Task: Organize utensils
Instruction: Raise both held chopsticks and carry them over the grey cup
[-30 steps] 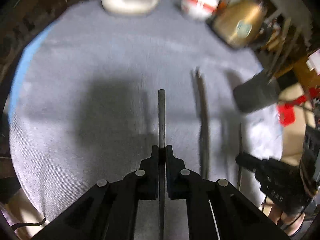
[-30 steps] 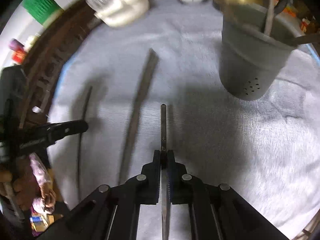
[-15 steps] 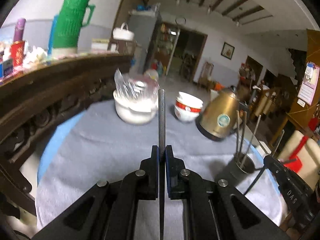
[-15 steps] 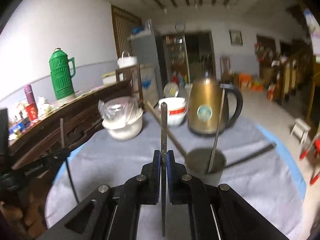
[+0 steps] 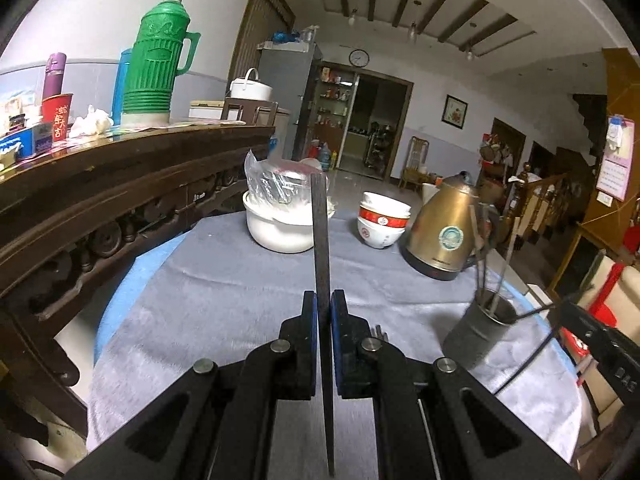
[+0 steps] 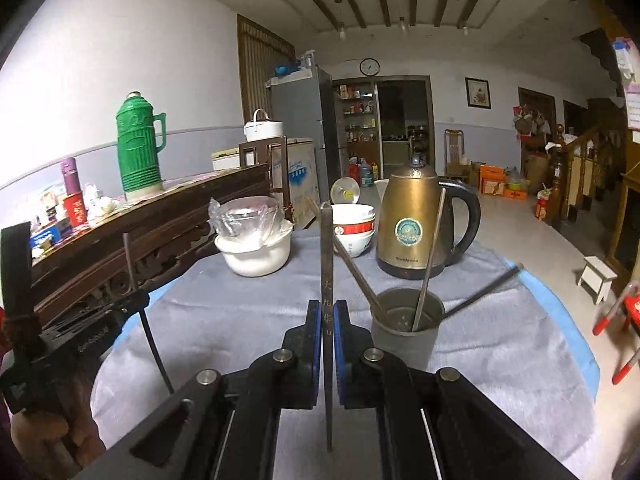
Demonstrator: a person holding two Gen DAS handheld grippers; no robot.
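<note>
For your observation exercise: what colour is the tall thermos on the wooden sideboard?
Green; the thermos shows best in the left wrist view.

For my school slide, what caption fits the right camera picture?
Right gripper holds a chopstick upright beside the grey utensil cup.

Layout: counter (image 6: 500,344) carries everything. Utensil holder (image 6: 404,340) sits near front, right of centre, with utensils (image 6: 430,264) standing tilted in it. Kettle (image 6: 416,224) directly behind the holder. Stacked bowls (image 6: 354,228) left of kettle, covered bowl (image 6: 256,248) further left. Sideboard (image 6: 160,220) runs along the counter's left edge, thermos (image 6: 138,152) on top of it. One chopstick (image 5: 322,280) clamped in left tongs (image 5: 323,304), another chopstick (image 6: 327,280) in right tongs (image 6: 327,312), both raised above the counter.
</note>
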